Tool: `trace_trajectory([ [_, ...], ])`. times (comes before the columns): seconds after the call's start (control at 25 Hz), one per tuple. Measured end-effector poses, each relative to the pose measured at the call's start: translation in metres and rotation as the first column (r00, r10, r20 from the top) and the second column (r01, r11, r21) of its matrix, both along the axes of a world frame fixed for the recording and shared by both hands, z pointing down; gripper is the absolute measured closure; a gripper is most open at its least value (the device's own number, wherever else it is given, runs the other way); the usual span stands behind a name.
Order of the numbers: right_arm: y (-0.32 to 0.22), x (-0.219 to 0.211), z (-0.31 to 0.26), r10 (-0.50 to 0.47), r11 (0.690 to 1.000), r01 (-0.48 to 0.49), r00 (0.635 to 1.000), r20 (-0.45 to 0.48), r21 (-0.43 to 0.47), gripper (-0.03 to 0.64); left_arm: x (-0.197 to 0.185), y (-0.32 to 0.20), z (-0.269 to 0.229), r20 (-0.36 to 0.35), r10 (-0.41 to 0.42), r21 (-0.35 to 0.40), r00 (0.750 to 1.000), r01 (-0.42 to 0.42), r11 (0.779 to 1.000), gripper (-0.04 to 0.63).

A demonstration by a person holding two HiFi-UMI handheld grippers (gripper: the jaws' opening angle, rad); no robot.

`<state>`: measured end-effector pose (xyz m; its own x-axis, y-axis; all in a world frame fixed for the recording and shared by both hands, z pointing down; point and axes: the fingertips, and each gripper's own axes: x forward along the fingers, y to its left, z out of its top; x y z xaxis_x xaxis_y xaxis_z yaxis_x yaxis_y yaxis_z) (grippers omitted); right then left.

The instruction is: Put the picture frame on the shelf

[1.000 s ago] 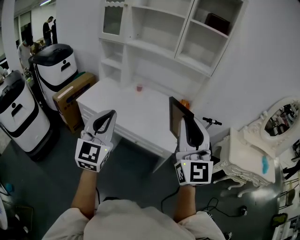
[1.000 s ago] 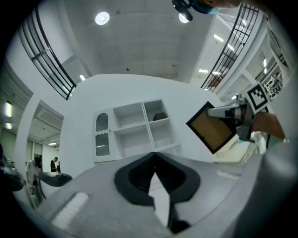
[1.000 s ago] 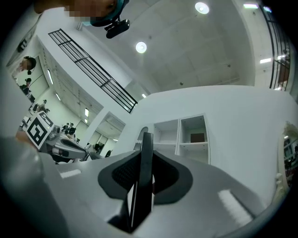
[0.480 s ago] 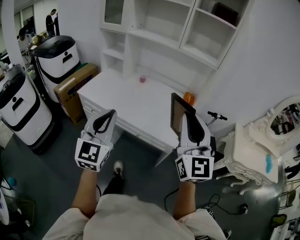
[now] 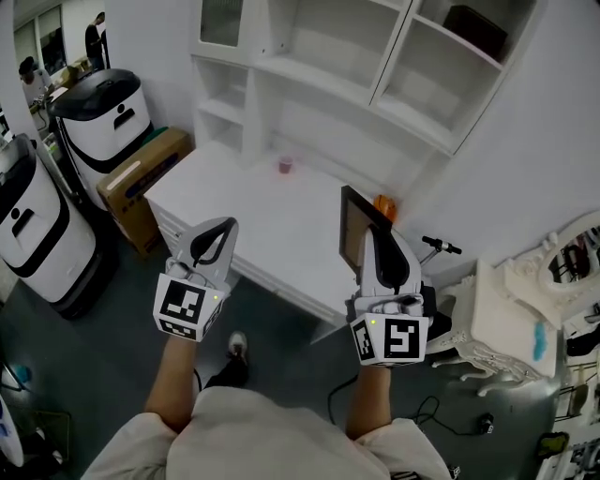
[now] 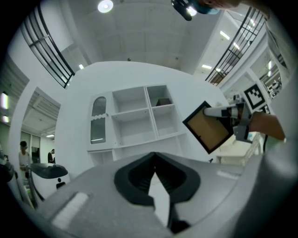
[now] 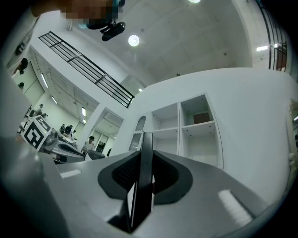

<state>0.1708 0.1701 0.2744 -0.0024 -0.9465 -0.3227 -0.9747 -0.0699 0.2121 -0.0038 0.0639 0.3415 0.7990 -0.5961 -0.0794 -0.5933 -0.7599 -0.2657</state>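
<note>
My right gripper (image 5: 371,234) is shut on a dark picture frame (image 5: 354,228) with a brown back, held upright on its edge over the right end of the white desk (image 5: 253,220). In the right gripper view the frame (image 7: 142,176) stands edge-on between the black pads. My left gripper (image 5: 223,228) is level over the desk's front edge, shut and empty; its view catches the frame (image 6: 208,126) off to the right. The white shelf unit (image 5: 319,56) rises behind the desk, and it also shows ahead as the shelf unit (image 6: 132,116) and the shelf unit (image 7: 186,125).
A small pink cup (image 5: 285,166) and an orange object (image 5: 385,204) sit on the desk. A dark box (image 5: 478,19) fills an upper right shelf. White-and-black machines (image 5: 89,117) and a cardboard box (image 5: 141,178) stand left; an ornate white table (image 5: 511,323) stands right.
Both grippers have moved forward toward the desk and shelf, which now look closer and larger. The frame stays in the right gripper. A foot has come into view below.
</note>
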Motion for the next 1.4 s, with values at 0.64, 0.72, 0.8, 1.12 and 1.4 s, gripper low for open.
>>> trace_trajectory([
  [0.64, -0.171, 0.026, -0.012, 0.017, 1.000, -0.017, 1.000, -0.006, -0.016, 0.546, 0.034, -0.169, -0.013, -0.007, 0.028, -0.011, 1.000, -0.028, 1.000, 0.595],
  [0.72, -0.184, 0.028, -0.013, 0.020, 1.000, -0.020, 1.000, -0.005, -0.019, 0.546, 0.037, -0.183, -0.013, -0.005, 0.033, -0.015, 0.999, -0.033, 0.999, 0.595],
  [0.8, -0.197, 0.031, -0.014, 0.025, 0.999, -0.025, 1.000, -0.004, -0.025, 0.546, 0.041, -0.194, -0.013, -0.003, 0.039, -0.020, 0.999, -0.039, 0.999, 0.595],
  [1.12, -0.241, 0.028, -0.016, 0.049, 0.998, -0.050, 0.999, -0.017, -0.038, 0.546, 0.041, -0.231, -0.008, -0.008, 0.075, -0.048, 0.997, -0.075, 0.996, 0.595],
  [1.4, -0.281, 0.022, -0.041, 0.119, 0.993, -0.121, 0.989, -0.090, -0.013, 0.546, 0.038, -0.271, -0.019, -0.018, 0.122, -0.038, 0.992, -0.122, 0.992, 0.595],
])
